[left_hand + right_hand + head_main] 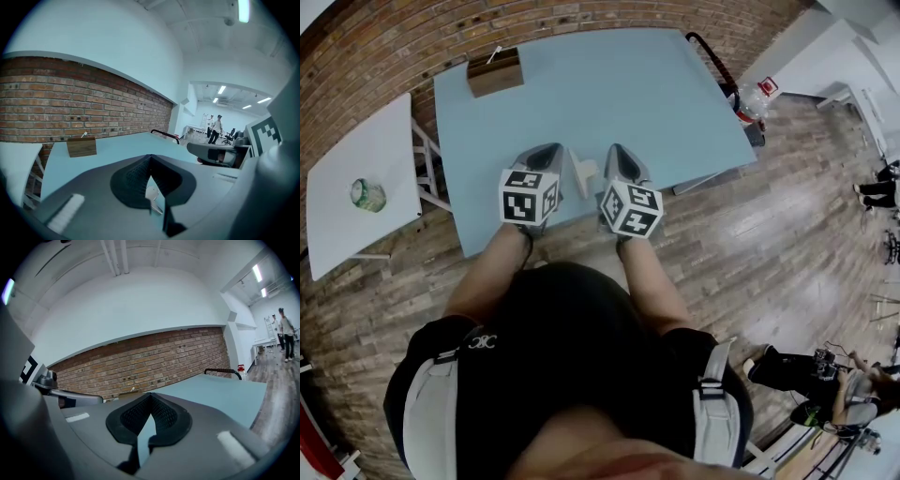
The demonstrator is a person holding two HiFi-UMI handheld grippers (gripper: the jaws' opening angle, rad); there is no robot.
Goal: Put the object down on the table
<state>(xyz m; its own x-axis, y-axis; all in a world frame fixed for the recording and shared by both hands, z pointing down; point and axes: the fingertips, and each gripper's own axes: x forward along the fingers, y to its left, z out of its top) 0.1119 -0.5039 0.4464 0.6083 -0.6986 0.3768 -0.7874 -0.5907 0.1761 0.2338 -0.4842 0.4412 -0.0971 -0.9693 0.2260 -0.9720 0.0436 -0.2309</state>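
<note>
Setting: open-plan office or lab workspace, indoors. Evidence: long exposed red brick wall under white plaster; grey-brown wood plank floor; light blue rectangular table beside a smaller white square table; white fluorescent ceiling strip light; black wheeled office chair and two standing people in the far white-walled bay.

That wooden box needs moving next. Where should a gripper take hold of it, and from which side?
Take the wooden box across its short depth, near face and far face, coming from above. It sits upright and is much longer than deep, so that span probably suits the jaws best. Keep clear of the white piece sticking from its top.
</note>
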